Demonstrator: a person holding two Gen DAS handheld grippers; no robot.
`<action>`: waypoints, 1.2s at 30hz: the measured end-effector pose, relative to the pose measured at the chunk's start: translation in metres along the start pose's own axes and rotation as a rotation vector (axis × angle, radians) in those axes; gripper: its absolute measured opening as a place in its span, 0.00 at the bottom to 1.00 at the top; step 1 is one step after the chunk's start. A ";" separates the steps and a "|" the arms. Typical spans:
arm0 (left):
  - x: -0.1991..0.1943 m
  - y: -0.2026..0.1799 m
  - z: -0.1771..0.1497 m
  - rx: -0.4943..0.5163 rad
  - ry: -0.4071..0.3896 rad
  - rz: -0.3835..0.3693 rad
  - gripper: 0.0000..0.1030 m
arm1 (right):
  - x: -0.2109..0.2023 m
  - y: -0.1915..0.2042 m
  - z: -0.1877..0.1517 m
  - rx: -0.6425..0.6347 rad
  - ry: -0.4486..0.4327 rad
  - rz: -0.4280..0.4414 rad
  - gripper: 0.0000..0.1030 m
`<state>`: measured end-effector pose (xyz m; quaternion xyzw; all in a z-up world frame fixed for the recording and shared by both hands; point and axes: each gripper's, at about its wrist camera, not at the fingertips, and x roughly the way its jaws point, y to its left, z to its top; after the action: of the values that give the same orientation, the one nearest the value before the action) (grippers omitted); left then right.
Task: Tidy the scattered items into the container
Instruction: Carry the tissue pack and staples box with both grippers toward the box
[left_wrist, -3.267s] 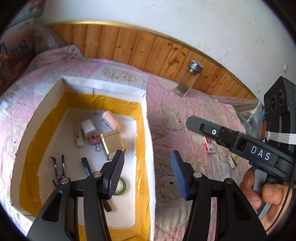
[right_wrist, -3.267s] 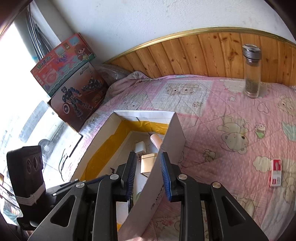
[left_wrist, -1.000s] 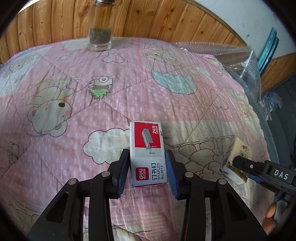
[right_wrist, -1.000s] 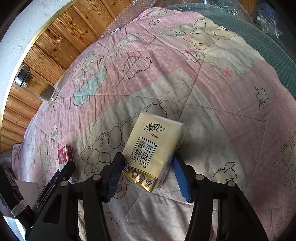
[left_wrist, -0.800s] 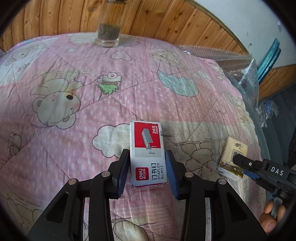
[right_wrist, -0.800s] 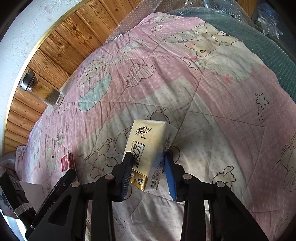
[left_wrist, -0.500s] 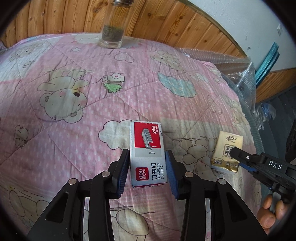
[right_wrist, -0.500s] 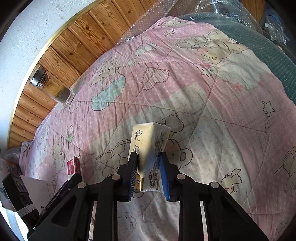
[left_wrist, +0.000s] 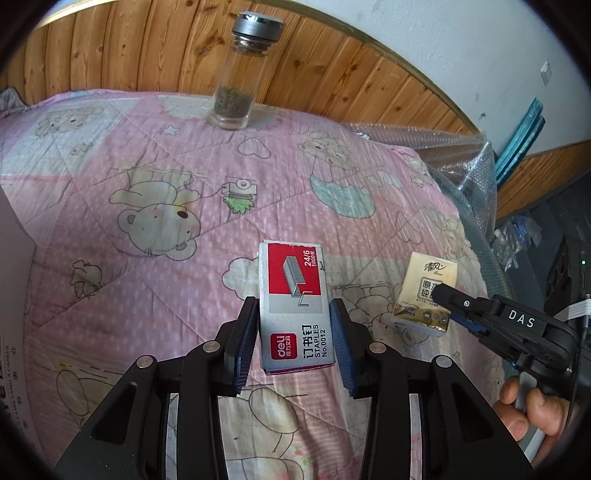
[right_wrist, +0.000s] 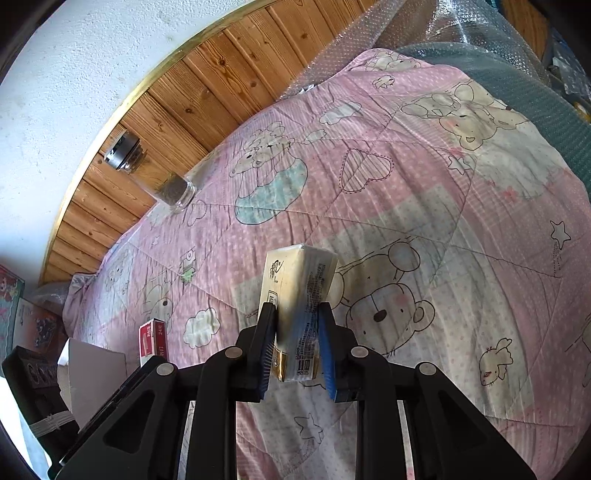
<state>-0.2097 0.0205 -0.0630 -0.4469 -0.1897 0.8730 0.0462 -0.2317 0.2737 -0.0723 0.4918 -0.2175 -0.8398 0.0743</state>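
Observation:
My left gripper (left_wrist: 294, 339) is shut on a red and grey staples box (left_wrist: 294, 302) and holds it above the pink quilt. My right gripper (right_wrist: 297, 345) is shut on a cream tissue pack (right_wrist: 299, 295), held upright off the quilt. In the left wrist view the tissue pack (left_wrist: 428, 291) shows at the right, clamped in the right gripper. In the right wrist view the staples box (right_wrist: 152, 338) shows at the lower left. A white corner of the container (right_wrist: 92, 373) shows there too; its edge (left_wrist: 14, 266) lies at the left of the left wrist view.
A tall glass jar (left_wrist: 236, 81) with a metal lid stands at the back by the wooden headboard; it also shows in the right wrist view (right_wrist: 155, 177). Bubble wrap (left_wrist: 443, 147) lies along the bed's right side.
Both grippers closed on their items and lifted them off the quilt. The tissue pack turned upright in the right gripper. Both views pulled back toward the container.

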 end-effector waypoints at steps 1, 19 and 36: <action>-0.004 0.001 0.000 0.004 -0.005 0.007 0.39 | -0.001 0.002 0.000 -0.003 -0.001 0.003 0.23; -0.078 0.012 -0.009 0.073 -0.118 0.096 0.39 | -0.012 0.047 -0.035 -0.101 -0.025 0.068 0.23; -0.113 0.020 -0.019 0.084 -0.143 0.115 0.39 | -0.024 0.068 -0.064 -0.185 -0.037 0.084 0.23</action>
<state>-0.1255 -0.0206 0.0056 -0.3914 -0.1300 0.9110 0.0013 -0.1708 0.2024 -0.0503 0.4578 -0.1608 -0.8613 0.1508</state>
